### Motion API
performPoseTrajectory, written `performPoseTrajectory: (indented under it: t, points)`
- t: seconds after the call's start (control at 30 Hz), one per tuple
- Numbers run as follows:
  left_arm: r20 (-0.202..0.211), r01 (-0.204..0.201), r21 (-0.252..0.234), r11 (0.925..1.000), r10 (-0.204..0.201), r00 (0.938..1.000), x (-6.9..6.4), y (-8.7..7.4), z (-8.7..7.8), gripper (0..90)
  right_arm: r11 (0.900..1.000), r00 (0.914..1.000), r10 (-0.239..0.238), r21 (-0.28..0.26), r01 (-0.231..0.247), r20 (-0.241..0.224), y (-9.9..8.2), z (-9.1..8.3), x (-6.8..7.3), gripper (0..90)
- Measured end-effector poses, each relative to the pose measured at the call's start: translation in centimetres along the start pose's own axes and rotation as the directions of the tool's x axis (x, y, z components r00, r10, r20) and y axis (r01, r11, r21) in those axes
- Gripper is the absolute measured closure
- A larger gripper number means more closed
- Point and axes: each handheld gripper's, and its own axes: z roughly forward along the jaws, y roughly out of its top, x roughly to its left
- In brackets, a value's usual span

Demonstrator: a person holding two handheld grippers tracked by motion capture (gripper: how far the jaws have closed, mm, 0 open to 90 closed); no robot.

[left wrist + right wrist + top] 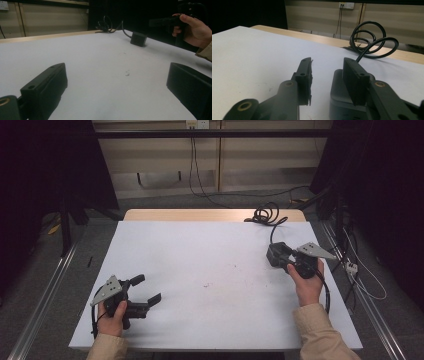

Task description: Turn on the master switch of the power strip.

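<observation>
Resting low near the front left corner of the white-covered bench, the left tool lay with its jaws spread wide and nothing between them, seemingly parked clear of the work. The right tool was held at the far right, jaws parted but fairly close, one jaw overlapping a black power adapter that sat on the bench, likely lining up a grip; no contact could be confirmed. The adapter's coiled cable trailed toward the bench's far edge.
</observation>
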Motion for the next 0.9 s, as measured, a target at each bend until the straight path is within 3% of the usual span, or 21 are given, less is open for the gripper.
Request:
performPoseTrajectory:
  t: [0.43, 0.9]
  points:
    - [0.000, 0.002, -0.002, 1.0000, -0.002, 1.0000, 0.0, 0.0, -0.1, 2.8, 0.9997, 1.0000, -0.006, 0.023, 0.006, -0.003, 0.2, 0.7, -0.6, 73.7]
    - [-0.002, 0.003, 0.000, 1.0000, -0.003, 1.0000, 0.0, -0.1, -0.1, 2.8, 0.9984, 0.9990, 0.043, 0.037, -0.042, -0.015, 0.3, 1.2, -1.4, 80.5]
